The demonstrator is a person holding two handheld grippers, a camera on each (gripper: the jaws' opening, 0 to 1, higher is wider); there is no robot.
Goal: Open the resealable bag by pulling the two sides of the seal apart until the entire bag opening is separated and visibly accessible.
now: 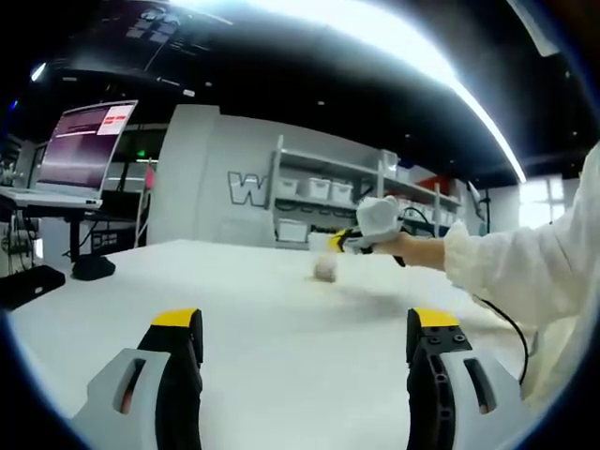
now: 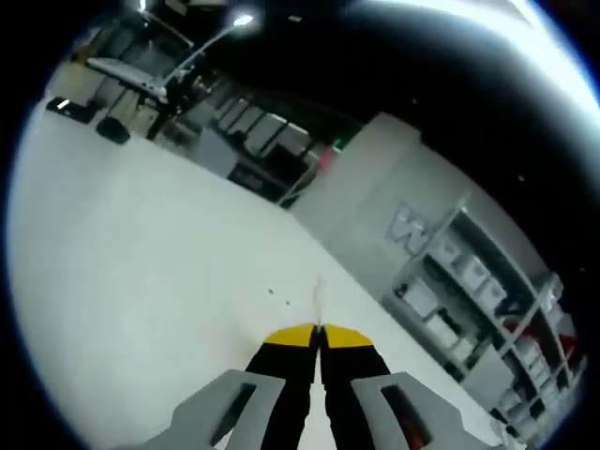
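A small clear resealable bag [image 1: 325, 267] hangs from the tip of my right gripper [image 1: 337, 241], low over the white table [image 1: 234, 309]; a gloved hand [image 1: 377, 218] holds that gripper. In the right gripper view, my right gripper [image 2: 317, 336] has its yellow-tipped jaws pressed together on a thin clear edge of the bag [image 2: 319, 295] that sticks out past the tips. In the left gripper view, my left gripper [image 1: 305, 323] is open, its jaws wide apart with nothing between them, well short of the bag.
A laptop [image 1: 84, 150] with a lit screen stands on a stand at the table's left edge, with dark items [image 1: 92, 268] below it. Shelves with white bins [image 1: 323, 192] line the far wall. A white sleeve [image 1: 525, 272] and a cable reach in from the right.
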